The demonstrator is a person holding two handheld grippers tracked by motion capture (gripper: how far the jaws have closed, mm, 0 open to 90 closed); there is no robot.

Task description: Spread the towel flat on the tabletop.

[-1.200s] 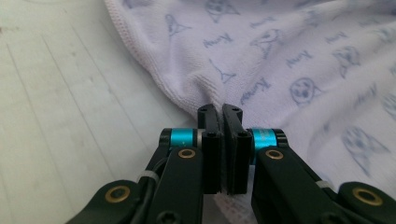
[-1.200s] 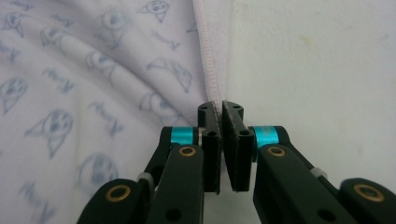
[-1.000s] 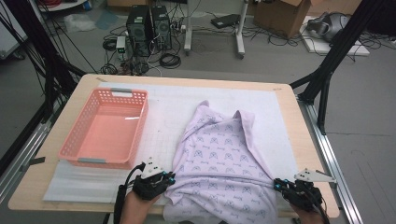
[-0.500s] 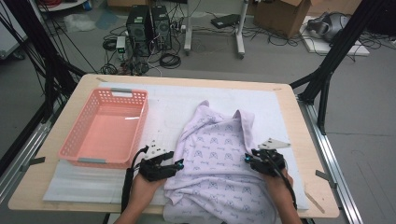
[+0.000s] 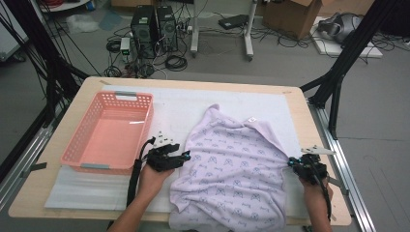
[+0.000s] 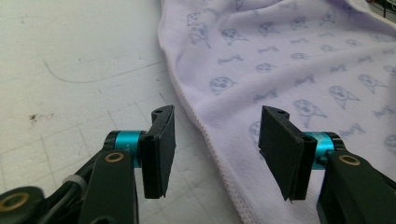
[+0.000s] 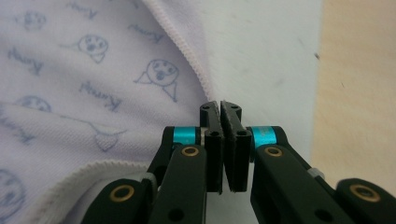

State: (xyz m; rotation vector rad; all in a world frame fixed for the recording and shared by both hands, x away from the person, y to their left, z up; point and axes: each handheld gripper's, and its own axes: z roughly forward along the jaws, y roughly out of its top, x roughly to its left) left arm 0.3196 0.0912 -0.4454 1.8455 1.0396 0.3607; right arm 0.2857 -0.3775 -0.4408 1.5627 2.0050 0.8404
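Jaws of the left gripper [image 6: 212,149] have just been opening and stand apart over the hem of the lilac printed garment [image 5: 232,169] — not pressing it. The right gripper [image 7: 225,149] has just closed its jaws at the garment's right edge; whether cloth is pinched I cannot tell. The garment lies spread on the counter's white mat [image 5: 188,104], beside a pink basket [image 5: 109,133].

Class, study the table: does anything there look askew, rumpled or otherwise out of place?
Yes. The lilac printed garment lies crooked on the white mat, and its near edge hangs over the front of the table. A fold ridges its right side. The pink basket sits straight and empty.
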